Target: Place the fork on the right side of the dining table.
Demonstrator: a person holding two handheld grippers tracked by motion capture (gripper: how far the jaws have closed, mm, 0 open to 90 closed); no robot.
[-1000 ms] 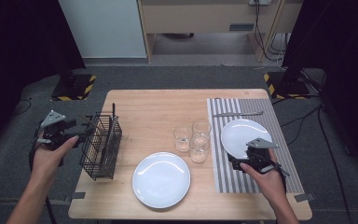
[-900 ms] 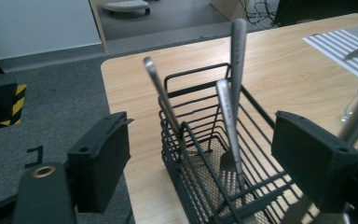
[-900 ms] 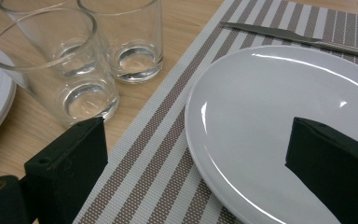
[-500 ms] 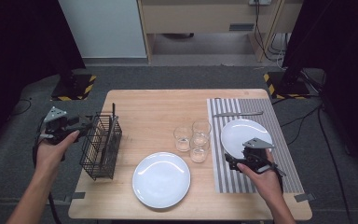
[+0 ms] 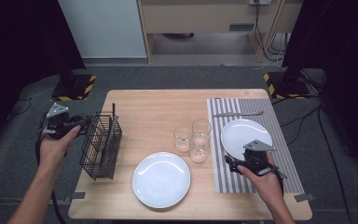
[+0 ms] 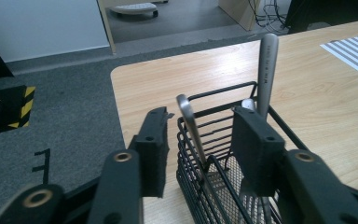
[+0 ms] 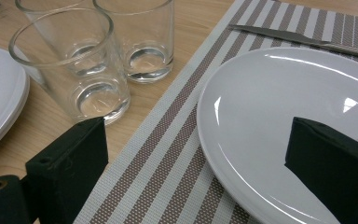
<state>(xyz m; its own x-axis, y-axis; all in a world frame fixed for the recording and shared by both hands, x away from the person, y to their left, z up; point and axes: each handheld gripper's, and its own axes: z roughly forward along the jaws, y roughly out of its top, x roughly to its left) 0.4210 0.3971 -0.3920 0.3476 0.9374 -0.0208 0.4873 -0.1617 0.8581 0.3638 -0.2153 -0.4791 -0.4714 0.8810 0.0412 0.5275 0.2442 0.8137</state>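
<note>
On table, high view: left gripper [image 5: 85,122] at left edge, against near wall of black wire basket [image 5: 101,147], dark utensil handle [image 5: 113,110] sticking up out of basket. White plate [image 5: 162,179] at front centre; three empty glasses [image 5: 192,138] clustered mid-table. Striped placemat [image 5: 254,182] on right side, bearing second white plate [image 5: 245,135] and knife [image 5: 237,113] along far end. Right gripper [image 5: 235,162] low over placemat, at near rim of that plate. Left gripper view: jaws astride basket's end wall [image 6: 193,154], one pad outside, other inside among cutlery; have just been closing, small gaps to wire visible, not yet clamped. Two metal handles [image 6: 266,70] standing in basket, taller one just behind inner pad. Right gripper view: jaws wide apart, nothing gripped; one pad [image 7: 81,154] over placemat [image 7: 168,163] edge near closest glass [image 7: 77,65], other pad [image 7: 328,154] over plate [image 7: 279,116], rim between them. Cannot tell whether pad touches plate. Knife [image 7: 303,41] beyond plate.
</note>
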